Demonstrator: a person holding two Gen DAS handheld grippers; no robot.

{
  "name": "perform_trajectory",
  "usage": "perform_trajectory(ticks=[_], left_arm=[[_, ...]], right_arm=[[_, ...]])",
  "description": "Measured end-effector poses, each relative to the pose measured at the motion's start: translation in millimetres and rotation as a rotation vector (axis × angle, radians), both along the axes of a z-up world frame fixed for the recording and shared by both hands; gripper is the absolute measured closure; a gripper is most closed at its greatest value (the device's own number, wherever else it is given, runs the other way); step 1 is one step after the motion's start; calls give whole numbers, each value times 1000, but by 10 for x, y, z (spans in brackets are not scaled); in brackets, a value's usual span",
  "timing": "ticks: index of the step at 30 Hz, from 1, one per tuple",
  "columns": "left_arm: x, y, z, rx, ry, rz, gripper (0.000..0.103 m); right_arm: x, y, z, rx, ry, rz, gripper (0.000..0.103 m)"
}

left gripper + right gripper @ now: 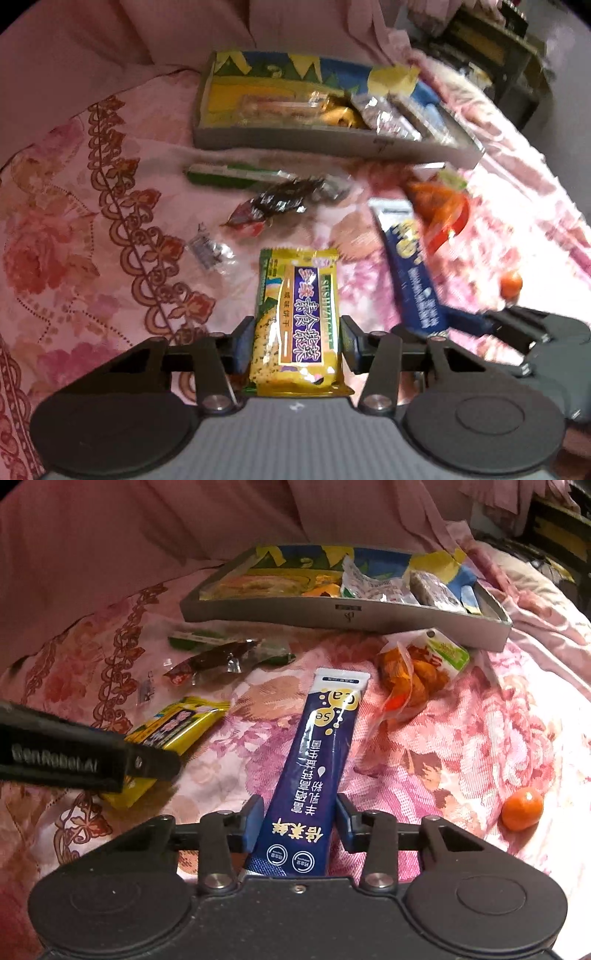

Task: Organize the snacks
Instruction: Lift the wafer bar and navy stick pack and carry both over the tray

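Observation:
My left gripper (297, 341) is shut on a yellow cracker packet (297, 317) and holds it over the pink floral cloth. My right gripper (300, 823) is shut on a long dark-blue sachet (314, 771) that points away from me. The sachet also shows in the left wrist view (410, 273), and the yellow packet in the right wrist view (177, 731). A grey cardboard tray (332, 614) with several snacks inside lies at the back, also in the left wrist view (314, 142).
Loose on the cloth: an orange snack bag (413, 675), a dark red-tipped wrapper (210, 661), a green packet (192, 638), a small clear wrapper (207, 247) and a small orange fruit (522, 808). A dark shelf (491, 48) stands at the far right.

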State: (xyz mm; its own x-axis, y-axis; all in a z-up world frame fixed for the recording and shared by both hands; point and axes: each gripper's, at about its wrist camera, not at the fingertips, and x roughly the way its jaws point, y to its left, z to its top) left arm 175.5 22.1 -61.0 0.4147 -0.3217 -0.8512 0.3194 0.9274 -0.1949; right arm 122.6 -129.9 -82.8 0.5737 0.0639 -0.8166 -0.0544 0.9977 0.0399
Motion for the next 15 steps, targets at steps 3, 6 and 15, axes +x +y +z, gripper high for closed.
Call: perform_trajectory(ticks=[3, 6, 15], left_arm=[[-21, -27, 44, 3, -27, -5, 51], [-13, -45, 34, 14, -29, -3, 51], [-28, -9, 85, 15, -52, 30, 51]], right_arm=[[-31, 70, 22, -45, -30, 39, 63], [-57, 143, 35, -91, -57, 77, 64], [-104, 253, 57, -198, -126, 139, 65]])
